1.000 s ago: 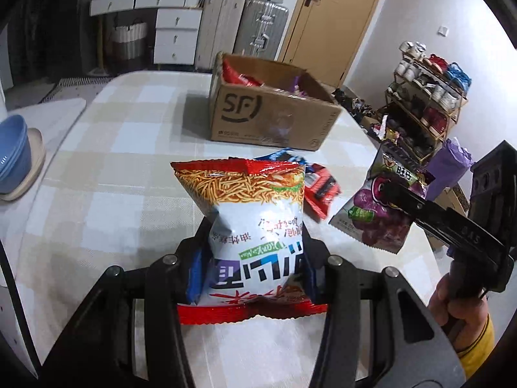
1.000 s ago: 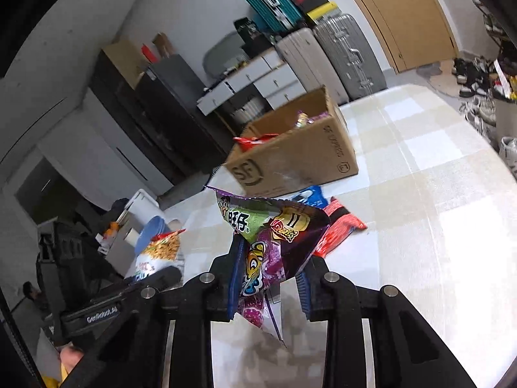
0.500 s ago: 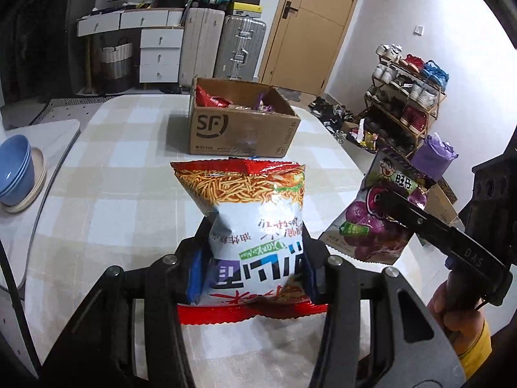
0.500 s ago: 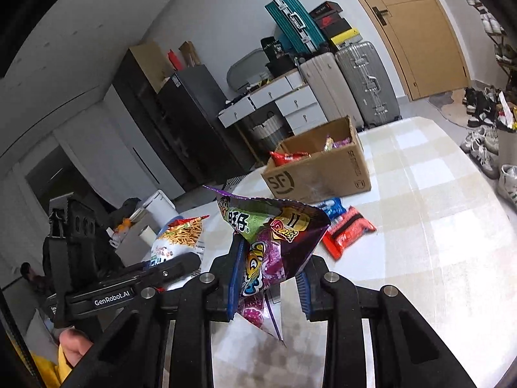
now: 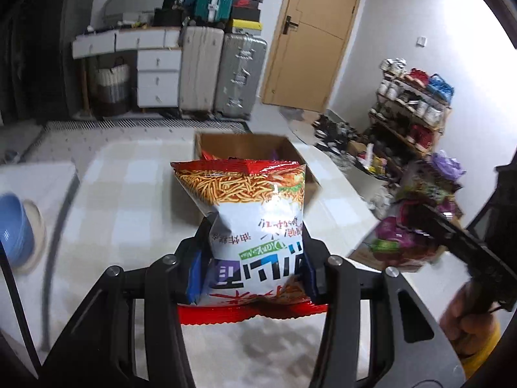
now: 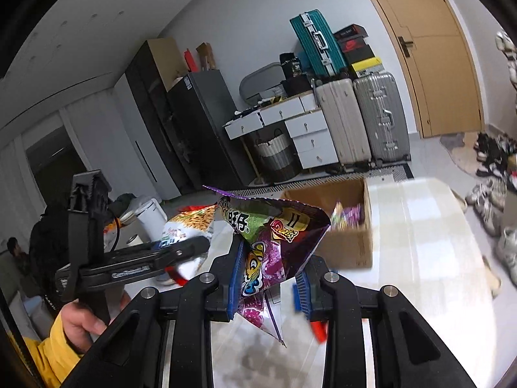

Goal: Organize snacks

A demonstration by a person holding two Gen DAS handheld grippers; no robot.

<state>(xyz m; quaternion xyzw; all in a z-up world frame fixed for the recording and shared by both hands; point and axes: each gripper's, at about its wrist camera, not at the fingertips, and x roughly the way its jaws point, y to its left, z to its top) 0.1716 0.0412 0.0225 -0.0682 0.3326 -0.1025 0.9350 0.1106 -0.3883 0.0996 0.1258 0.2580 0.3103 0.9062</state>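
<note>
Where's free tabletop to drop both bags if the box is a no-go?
Bare checked tablecloth left of the cardboard box, toward the blue bowls; another strip right of the box. Crowded: inside the box, and under the right gripper, where a red packet lies.

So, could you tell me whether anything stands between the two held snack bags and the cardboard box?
Nothing visible does: the noodle snack bag and purple bag are held above the table, with the open cardboard box just beyond them.

box [image 5: 252, 148] on table [image 5: 122, 194], ahead | bowls [image 5: 14, 229] left | suitcases [image 5: 223, 74] behind box
</note>
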